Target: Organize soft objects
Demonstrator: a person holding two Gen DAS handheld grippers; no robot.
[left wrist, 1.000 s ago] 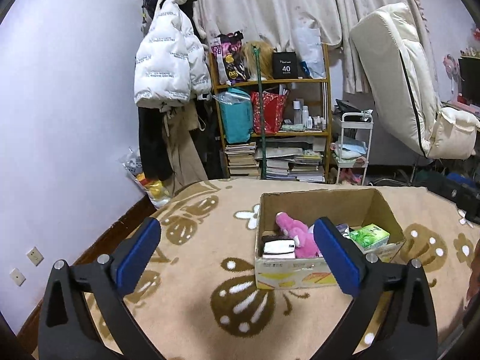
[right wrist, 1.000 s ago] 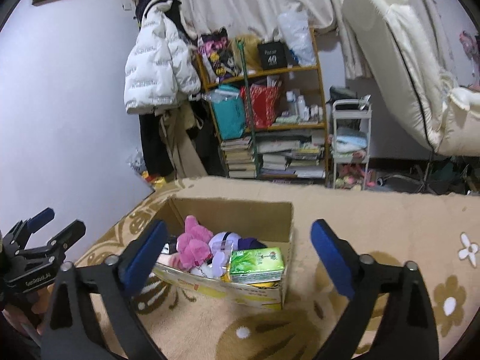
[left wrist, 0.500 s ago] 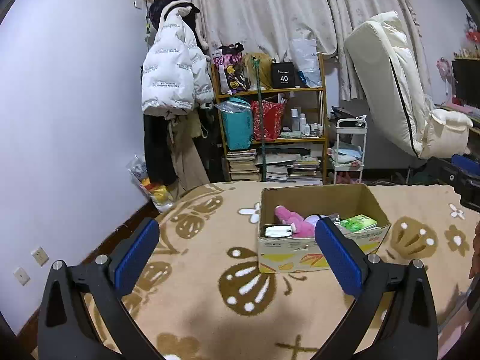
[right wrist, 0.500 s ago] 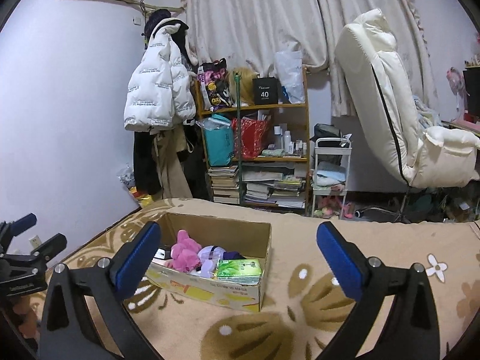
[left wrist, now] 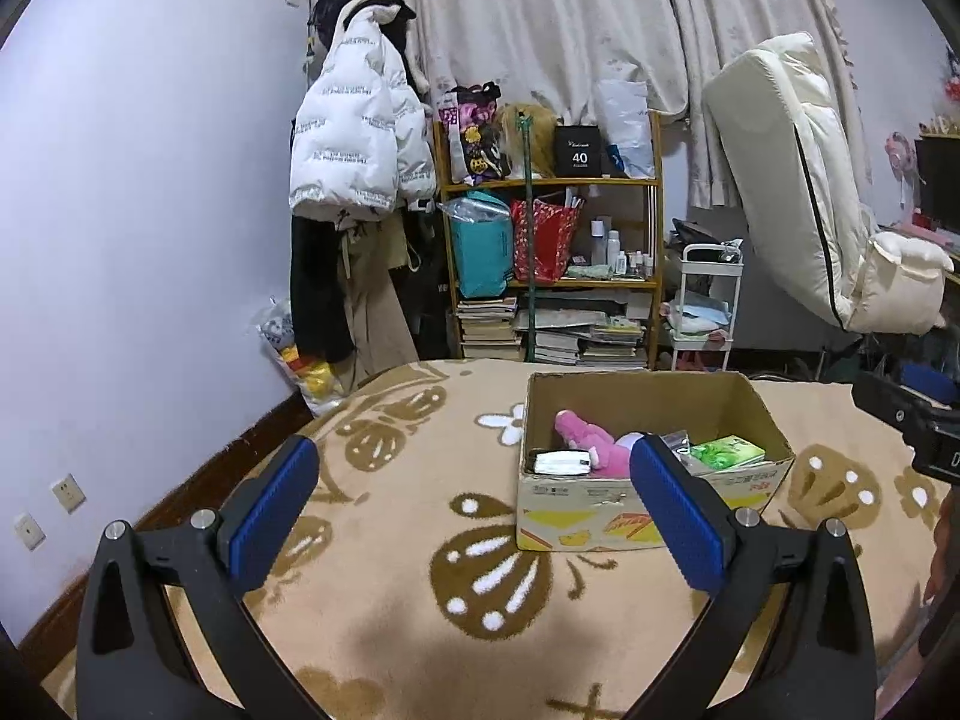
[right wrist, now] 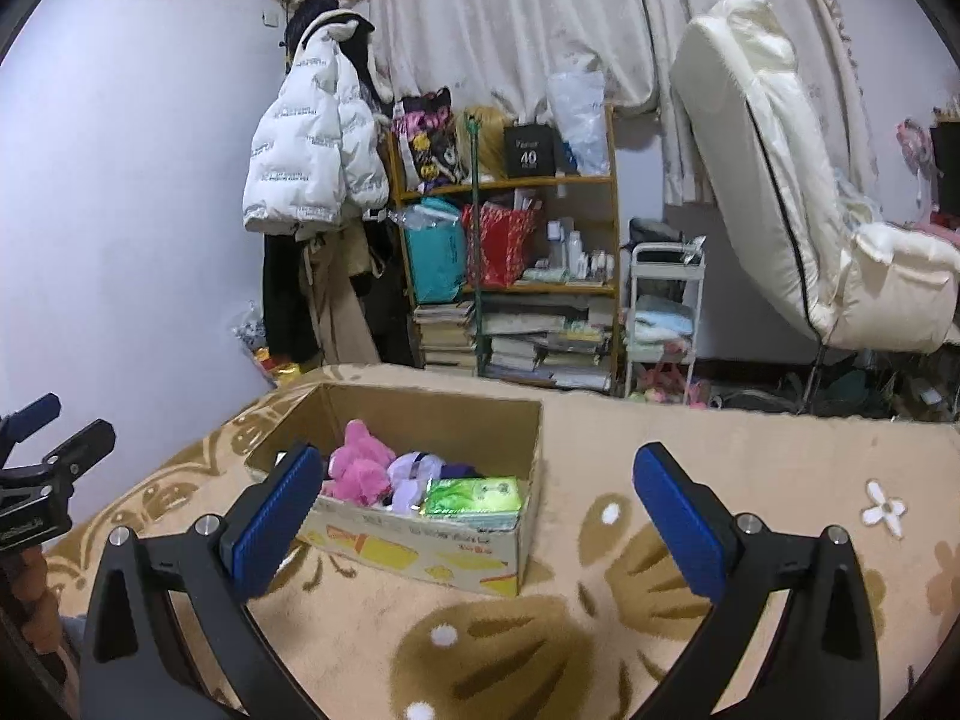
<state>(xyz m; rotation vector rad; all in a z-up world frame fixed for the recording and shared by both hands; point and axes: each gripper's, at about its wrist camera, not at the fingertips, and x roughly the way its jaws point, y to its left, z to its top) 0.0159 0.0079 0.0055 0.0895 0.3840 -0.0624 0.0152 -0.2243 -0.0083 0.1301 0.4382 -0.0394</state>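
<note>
An open cardboard box (left wrist: 606, 510) stands on the beige patterned blanket (left wrist: 420, 588). It holds a pink plush toy (left wrist: 585, 435), a white pack (left wrist: 561, 461), a green tissue pack (left wrist: 726, 453) and other soft items. The right wrist view shows the box (right wrist: 432, 552) with the pink plush (right wrist: 360, 468), a purple soft item (right wrist: 420, 471) and the green pack (right wrist: 474, 495). My left gripper (left wrist: 474, 498) is open and empty, held back from the box. My right gripper (right wrist: 480, 501) is open and empty, to the right of the box.
A wooden shelf (left wrist: 552, 264) with bags and books stands against the far wall. A white puffer jacket (left wrist: 354, 138) hangs on the left. A white cart (left wrist: 705, 306) and a tilted cream mattress (left wrist: 798, 180) are on the right. The wall (left wrist: 150, 240) borders the blanket's left edge.
Both grippers have drawn back and up from the box, which now looks smaller and farther. Both stayed open and empty.
</note>
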